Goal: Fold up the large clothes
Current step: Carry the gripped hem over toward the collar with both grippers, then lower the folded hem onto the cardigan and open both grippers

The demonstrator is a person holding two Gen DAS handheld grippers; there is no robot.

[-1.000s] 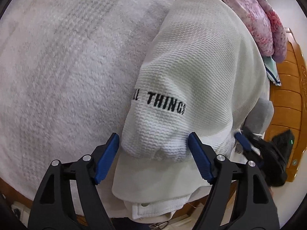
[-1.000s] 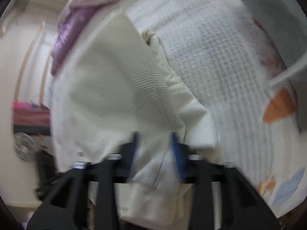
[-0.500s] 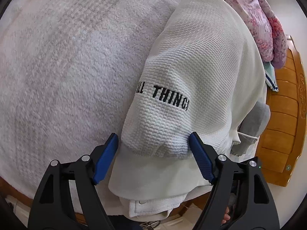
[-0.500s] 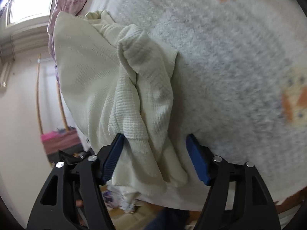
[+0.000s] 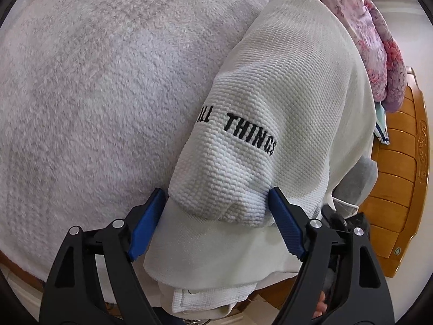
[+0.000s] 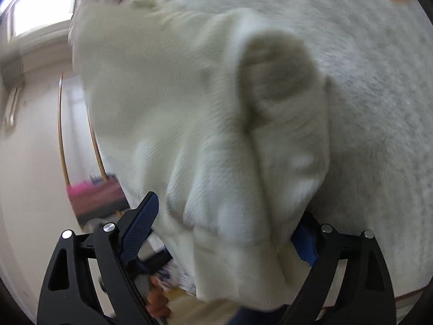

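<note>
A white waffle-knit sweatshirt (image 5: pixel 292 86) with black letters "ALL THINGS" lies folded on a pale fleece blanket (image 5: pixel 94 94). My left gripper (image 5: pixel 216 216) is open, its blue pads either side of the folded sleeve end, at the blanket's near edge. In the blurred right wrist view the same sweatshirt (image 6: pixel 162 94) bulges toward the camera, its sleeve cuff (image 6: pixel 281 86) open like a tube. My right gripper (image 6: pixel 230 233) is open, jaws wide around the bunched cloth; its right pad is partly hidden by the fabric.
A pink floral quilt (image 5: pixel 373 32) lies at the far right of the bed beside a wooden headboard (image 5: pixel 400 189). A grey garment (image 5: pixel 357 178) hangs past the sweatshirt. The blanket (image 6: pixel 379 108) has an orange patch at its top right.
My right gripper opened from nearly shut on the cloth and has pushed closer into the sweatshirt, now blurred. My left gripper stays open around the sleeve, shifted slightly.
</note>
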